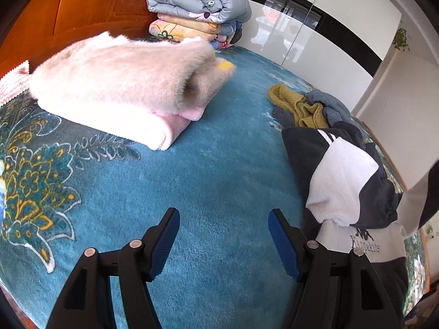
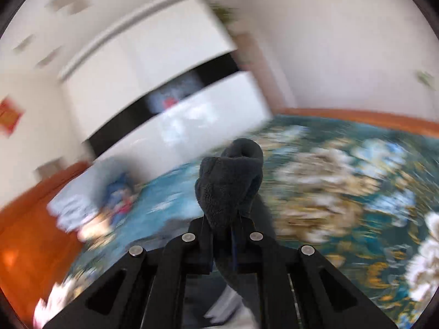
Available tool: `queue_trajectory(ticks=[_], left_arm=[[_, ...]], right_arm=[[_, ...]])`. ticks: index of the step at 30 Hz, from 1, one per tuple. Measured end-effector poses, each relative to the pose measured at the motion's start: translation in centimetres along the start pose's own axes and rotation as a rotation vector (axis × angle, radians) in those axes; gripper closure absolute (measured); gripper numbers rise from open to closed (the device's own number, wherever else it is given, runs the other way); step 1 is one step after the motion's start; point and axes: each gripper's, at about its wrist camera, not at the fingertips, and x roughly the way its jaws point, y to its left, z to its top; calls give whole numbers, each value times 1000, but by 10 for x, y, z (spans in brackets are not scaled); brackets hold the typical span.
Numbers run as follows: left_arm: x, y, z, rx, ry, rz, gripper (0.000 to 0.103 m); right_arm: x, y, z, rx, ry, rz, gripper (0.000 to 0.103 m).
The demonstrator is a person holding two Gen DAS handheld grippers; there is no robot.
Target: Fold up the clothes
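Note:
My left gripper (image 1: 223, 242) is open and empty, low over the teal floral blanket (image 1: 192, 164). A dark grey and white fleece garment (image 1: 343, 175) with a printed logo hangs and bunches to its right, lifted at the right edge. A folded pink fluffy garment (image 1: 118, 82) lies on the far left of the bed. My right gripper (image 2: 223, 227) is shut on a fold of the dark grey fleece garment (image 2: 229, 183), which sticks up between the jaws. The right wrist view is motion-blurred.
A stack of folded quilts (image 1: 197, 8) stands at the wooden headboard (image 1: 82, 8). A mustard knit (image 1: 299, 104) and a grey-blue garment (image 1: 329, 107) lie crumpled at the far right. A white glossy wardrobe (image 1: 315, 41) stands beyond the bed.

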Motion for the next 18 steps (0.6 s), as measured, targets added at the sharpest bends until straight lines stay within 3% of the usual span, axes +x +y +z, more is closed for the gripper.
queue_trajectory(ticks=[4,10,14,18], left_arm=[[-6,2,-6,-9,10,-19,32],[-14,15,-14,-22,33,-10,32],[-12,22,-19,-16,66,22,32],[-5,22,-25,-19,92,23,32]], right_arm=[[21,99,-34,-112,68,152,94],[73,195,-150,-240,296,258,93],[115,215,-229,-349,429,215,93],[132,215,-267,-435,518,148,90]])
